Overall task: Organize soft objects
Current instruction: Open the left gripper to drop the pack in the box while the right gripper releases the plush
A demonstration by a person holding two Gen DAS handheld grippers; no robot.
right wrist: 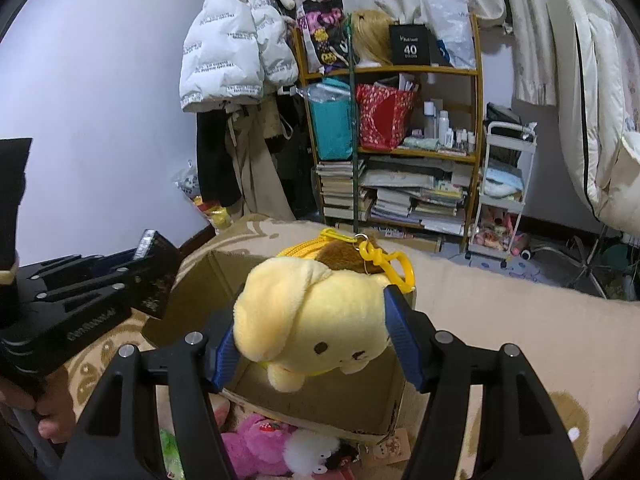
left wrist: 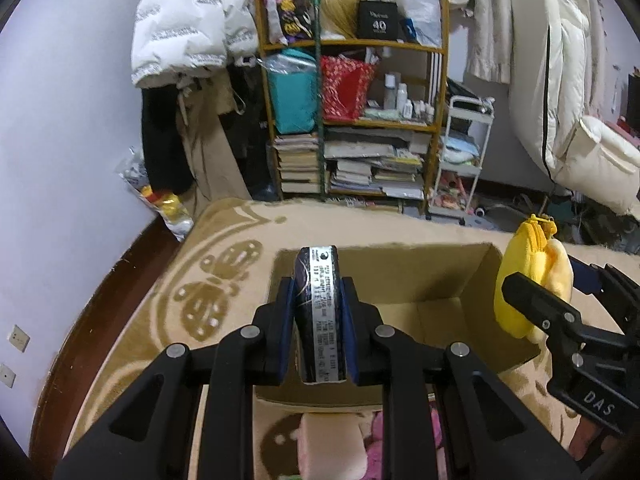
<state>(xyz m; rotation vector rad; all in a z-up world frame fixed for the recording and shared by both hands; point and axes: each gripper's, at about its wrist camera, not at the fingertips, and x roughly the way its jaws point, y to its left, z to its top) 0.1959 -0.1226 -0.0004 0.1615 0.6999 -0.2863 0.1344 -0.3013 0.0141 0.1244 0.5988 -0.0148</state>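
My left gripper (left wrist: 318,292) is shut on a thin dark packet (left wrist: 319,312) with a silver printed strip, held upright over the open cardboard box (left wrist: 440,276). My right gripper (right wrist: 316,320) is shut on a yellow plush dog pouch (right wrist: 320,300) with a brown cap and a yellow plastic clip (right wrist: 400,268); its blue pads press both sides. The pouch hangs above the box (right wrist: 320,404), whose floor shows bare. In the left wrist view the pouch (left wrist: 516,264) sits at the box's right rim. In the right wrist view the left gripper (right wrist: 148,264) comes in from the left with the packet (right wrist: 156,248).
The box rests on a beige patterned blanket (left wrist: 224,280). In front of it lie a pink plush (right wrist: 256,444), a white fluffy toy (right wrist: 308,452) and a pale pink soft block (left wrist: 332,440). A crowded wooden shelf (right wrist: 400,152) and a white cart (right wrist: 504,184) stand behind. A hand (right wrist: 48,428) holds the left gripper.
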